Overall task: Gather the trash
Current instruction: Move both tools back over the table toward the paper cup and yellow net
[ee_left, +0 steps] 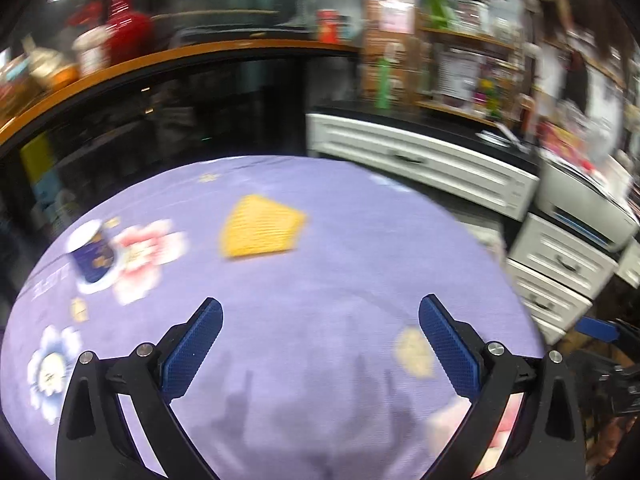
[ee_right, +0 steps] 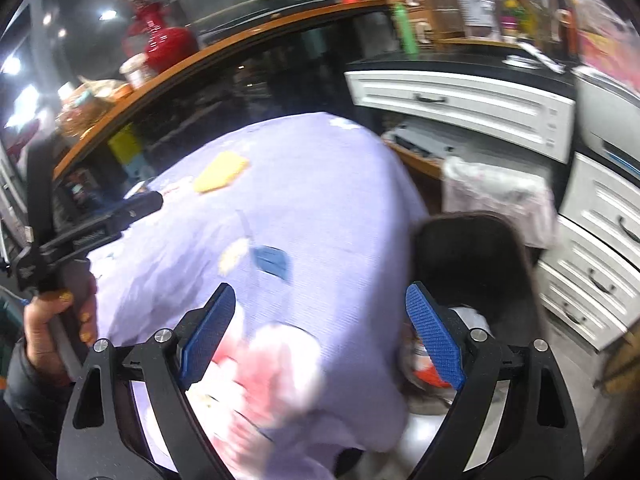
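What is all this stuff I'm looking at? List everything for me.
Round table with lilac flowered cloth: one, centre.
Yellow ribbed cloth: one, on the table's far side.
Dark blue paper cup: one, table's left.
Dark bin: one, beside the table's right edge, litter inside.
White drawer units: several, right.
Orange-edged counter: one, behind, with a red bottle.
Hand: one, holding the left gripper's handle.
Left gripper: black, blue pads, open, empty.
Right gripper: same, open, empty.

A yellow ridged piece [ee_left: 262, 231] lay flat mid-table. A blue-and-white paper cup [ee_left: 93, 254] stood tilted toward the table's left edge, well apart from it.
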Motion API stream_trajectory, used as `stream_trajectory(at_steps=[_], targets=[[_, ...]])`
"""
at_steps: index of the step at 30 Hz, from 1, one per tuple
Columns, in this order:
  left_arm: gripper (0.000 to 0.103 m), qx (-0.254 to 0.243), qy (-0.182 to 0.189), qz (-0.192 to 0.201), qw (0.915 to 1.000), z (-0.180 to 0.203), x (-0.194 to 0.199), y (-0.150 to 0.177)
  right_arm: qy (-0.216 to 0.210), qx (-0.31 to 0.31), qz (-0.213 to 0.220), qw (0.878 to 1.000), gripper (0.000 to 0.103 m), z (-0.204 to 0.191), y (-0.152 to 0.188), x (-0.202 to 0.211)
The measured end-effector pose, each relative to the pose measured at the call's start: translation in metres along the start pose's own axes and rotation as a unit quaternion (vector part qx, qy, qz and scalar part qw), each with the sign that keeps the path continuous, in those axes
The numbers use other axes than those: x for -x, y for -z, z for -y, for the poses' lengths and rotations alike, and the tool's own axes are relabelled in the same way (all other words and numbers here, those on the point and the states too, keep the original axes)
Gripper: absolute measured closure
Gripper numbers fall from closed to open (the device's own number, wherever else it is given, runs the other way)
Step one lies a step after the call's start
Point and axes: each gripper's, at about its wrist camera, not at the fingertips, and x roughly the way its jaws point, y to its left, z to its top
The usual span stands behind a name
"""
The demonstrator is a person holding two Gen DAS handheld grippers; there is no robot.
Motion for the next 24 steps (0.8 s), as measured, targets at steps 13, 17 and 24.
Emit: stream_trajectory(at_steps=[13,17,24], targets=[[0.006,0.089,-0.168,-0.023,0.9814,-0.188,-0.043,-0.009,-0.044,0.084,-0.023,0.995,0.016,-0.095,-0.050,-0.067],[0.006,0.115,-0.160,-0.045,0.9794,-0.226,-0.069,-0.019,-0.045,0.111,-0.040,0.992,0.016,-0.115,-0.057,-0.091],[0.006,0.117,-0.142,-0.052,0.9815,-0.245,-0.102,-0.035,-0.040,0.145,-0.050,0.987,0.016,-0.143,-0.066,-0.117]])
